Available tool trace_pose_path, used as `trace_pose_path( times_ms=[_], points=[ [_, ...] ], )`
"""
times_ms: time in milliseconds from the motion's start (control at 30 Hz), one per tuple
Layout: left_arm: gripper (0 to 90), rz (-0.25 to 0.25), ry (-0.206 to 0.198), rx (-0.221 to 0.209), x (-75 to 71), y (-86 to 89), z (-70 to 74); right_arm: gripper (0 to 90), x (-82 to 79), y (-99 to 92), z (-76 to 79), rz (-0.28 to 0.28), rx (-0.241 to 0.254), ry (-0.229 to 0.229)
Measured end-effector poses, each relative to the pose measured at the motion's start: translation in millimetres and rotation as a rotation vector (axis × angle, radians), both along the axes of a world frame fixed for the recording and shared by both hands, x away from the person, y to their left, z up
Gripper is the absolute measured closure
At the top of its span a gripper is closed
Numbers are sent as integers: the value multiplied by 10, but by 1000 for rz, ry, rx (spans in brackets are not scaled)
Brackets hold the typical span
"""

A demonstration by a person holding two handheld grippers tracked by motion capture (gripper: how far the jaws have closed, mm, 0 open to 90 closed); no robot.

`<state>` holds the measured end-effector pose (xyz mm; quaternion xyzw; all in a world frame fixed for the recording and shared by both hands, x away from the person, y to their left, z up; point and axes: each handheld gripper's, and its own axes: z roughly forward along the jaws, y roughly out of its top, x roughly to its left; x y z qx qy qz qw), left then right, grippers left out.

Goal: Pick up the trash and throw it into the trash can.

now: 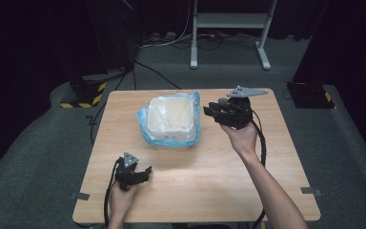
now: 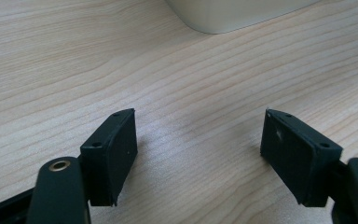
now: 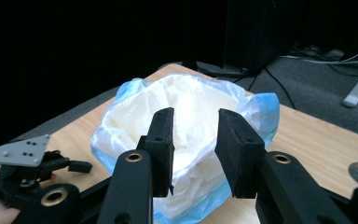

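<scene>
A white bin point(image 1: 171, 120) lined with a blue-edged plastic bag point(image 1: 192, 128) stands on the wooden counter point(image 1: 209, 176), a little left of its middle and toward the far edge. The bag's rim is folded out over the bin's walls, loose and crumpled, and its pale inside shows from above. The right gripper point(image 1: 213, 113) is held up just to the right of the bin, its fingers pointing left at the bag's rim; the person's right hand point(image 1: 240, 136) grips it from the near side. In the right gripper view the fingers point(image 3: 162, 140) stand partly open with a clear gap between them, nothing clamped in that gap, and the bag point(image 3: 135, 116) lies just beyond them. The left gripper point(image 1: 145, 171) rests low at the near left of the counter, well apart from the bin, held by the left hand point(image 1: 120, 193). In the left gripper view its fingers point(image 2: 116, 149) are spread wide over bare wood, holding nothing, with the bin's lower corner point(image 2: 228, 14) showing farther off.
</scene>
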<state>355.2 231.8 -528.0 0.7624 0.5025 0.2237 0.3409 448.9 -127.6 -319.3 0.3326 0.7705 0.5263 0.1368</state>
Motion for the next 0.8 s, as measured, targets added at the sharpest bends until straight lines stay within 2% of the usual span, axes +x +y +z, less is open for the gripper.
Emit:
trace_pose_path(
  times_ms=[100,233,800],
  points=[
    [268,0,0,0,0,0,0,657,-38,-43,-11,8,21,7],
    [268,0,0,0,0,0,0,654,-98,-110,-21,2,22,2],
    [268,0,0,0,0,0,0,647,-273,-502,-166,-57,62,8]
  ],
)
